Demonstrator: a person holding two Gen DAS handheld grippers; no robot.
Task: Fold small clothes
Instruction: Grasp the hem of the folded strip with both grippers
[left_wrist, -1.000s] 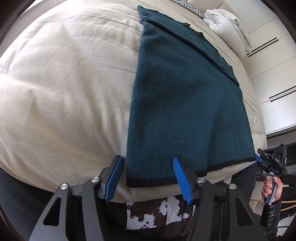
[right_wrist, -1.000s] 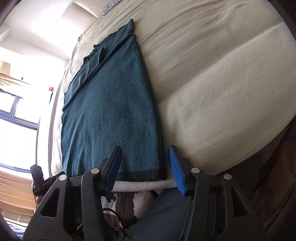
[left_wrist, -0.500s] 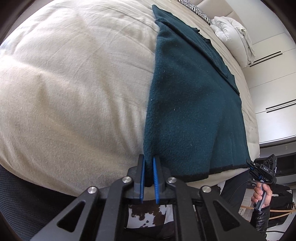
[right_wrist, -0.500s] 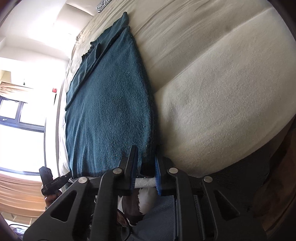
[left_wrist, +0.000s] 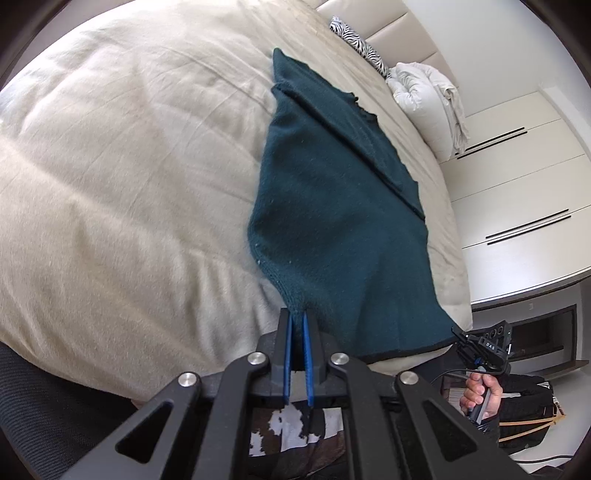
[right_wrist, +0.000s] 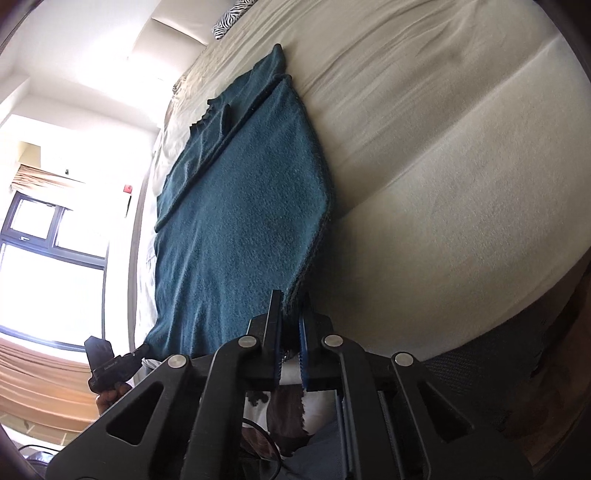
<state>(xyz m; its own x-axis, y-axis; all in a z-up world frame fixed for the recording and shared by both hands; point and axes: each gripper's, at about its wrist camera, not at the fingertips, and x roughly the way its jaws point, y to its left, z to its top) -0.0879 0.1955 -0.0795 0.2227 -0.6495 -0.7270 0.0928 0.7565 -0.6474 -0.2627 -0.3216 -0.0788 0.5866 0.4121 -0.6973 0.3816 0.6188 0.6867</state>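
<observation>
The dark teal knit garment (left_wrist: 332, 206) lies lengthwise on the bed (left_wrist: 122, 177), its hem at the near edge and its far end reaching toward the headboard. A narrower panel is already laid over along one long side. Each near hem corner is pinched: the left claw (left_wrist: 297, 325) is clamped tight on one corner, the right claw (right_wrist: 290, 306) on the other, and the cloth rises off the bedding at both grips.

This looks like the start of a lengthwise fold, hem toward the far end. The next move, I'd judge, calls for both corners to travel together at even height, so the hem stays straight and lands square on the far part without dragging the underlayer.

Small white lettering shows on the other gripper's body in each view, too small to read with confidence.
</observation>
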